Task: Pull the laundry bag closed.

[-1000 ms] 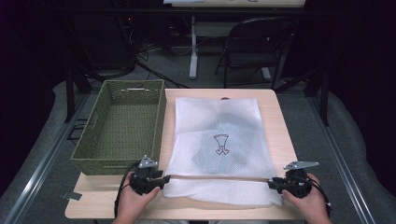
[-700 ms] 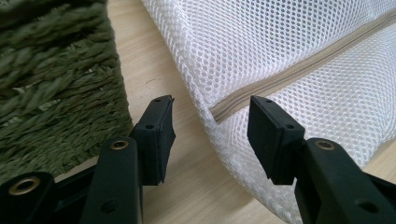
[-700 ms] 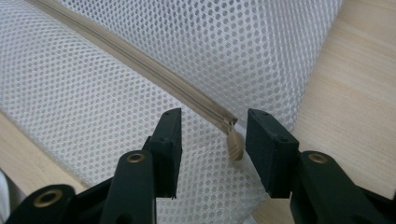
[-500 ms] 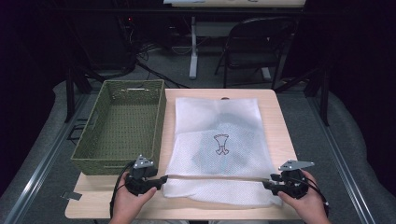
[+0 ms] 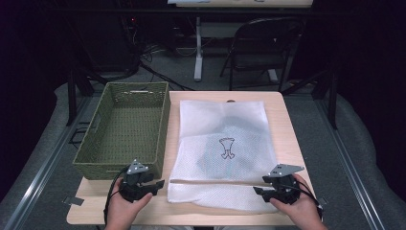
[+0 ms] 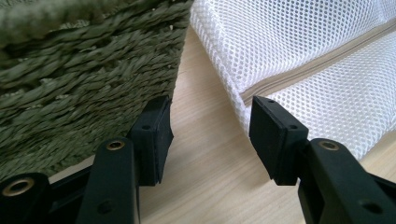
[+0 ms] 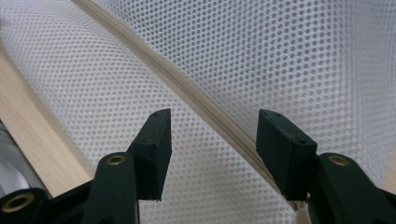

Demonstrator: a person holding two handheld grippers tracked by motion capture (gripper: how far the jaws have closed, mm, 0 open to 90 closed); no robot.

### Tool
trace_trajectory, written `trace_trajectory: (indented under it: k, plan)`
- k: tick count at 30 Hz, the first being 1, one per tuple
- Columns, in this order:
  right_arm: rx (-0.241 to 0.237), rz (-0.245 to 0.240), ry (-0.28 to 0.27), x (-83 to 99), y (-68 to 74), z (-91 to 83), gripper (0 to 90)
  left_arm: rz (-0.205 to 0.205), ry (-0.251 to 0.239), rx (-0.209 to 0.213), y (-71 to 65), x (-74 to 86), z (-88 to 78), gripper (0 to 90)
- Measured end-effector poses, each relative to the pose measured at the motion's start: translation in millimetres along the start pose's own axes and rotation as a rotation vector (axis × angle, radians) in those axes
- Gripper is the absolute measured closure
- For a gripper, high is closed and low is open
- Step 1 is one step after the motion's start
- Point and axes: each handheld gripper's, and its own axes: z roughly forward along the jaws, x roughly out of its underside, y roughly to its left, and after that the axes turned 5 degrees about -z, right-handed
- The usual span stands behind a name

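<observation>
Mesh laundry bag [image 5: 223, 153] lies flat on the worktop [image 5: 287, 124], just right of the green woven basket [image 5: 125, 127]; left gripper [image 5: 152, 185] and right gripper [image 5: 261, 190] sit at its near corners. Left gripper view: jaws apart over bare wood, nothing between them. Right gripper view: jaws have just been opening, now wide above the mesh and its zipper [image 7: 201, 109], not pressing it.

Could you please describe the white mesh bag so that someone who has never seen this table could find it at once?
Start at the light wooden table and find the green woven basket on its left part. The white mesh bag lies flat just to the right of the basket. It is the only white thing there, with a tan zipper across its near end and a small dark drawing on top.
</observation>
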Motion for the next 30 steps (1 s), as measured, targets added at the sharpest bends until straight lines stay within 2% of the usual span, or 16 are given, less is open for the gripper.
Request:
trace_trajectory:
  k: [8,13,21,24,28,30]
  plan:
    - [-0.013,-0.052,0.012,-6.6,16.0,7.4,46.2,0.0,0.005,-0.012,4.2,6.8,-6.3,49.1]
    - [-0.025,-0.058,0.013,-6.6,22.0,12.3,46.8,0.038,0.023,-0.023,5.3,12.1,-7.5,49.1]
    - [-0.032,-0.077,0.024,-4.4,27.6,19.7,47.7,0.031,0.031,-0.022,6.4,18.3,-6.2,49.2]
    - [-0.033,-0.08,0.021,-3.2,29.4,21.9,47.8,0.015,0.028,-0.018,6.7,19.9,-5.0,49.2]
    - [-0.038,-0.104,0.016,-2.1,30.9,25.2,47.6,0.014,0.026,-0.014,7.5,21.0,-3.7,49.3]
    - [-0.032,-0.108,0.018,-1.4,31.8,26.6,47.6,0.026,0.034,-0.022,8.6,21.7,-3.2,49.3]
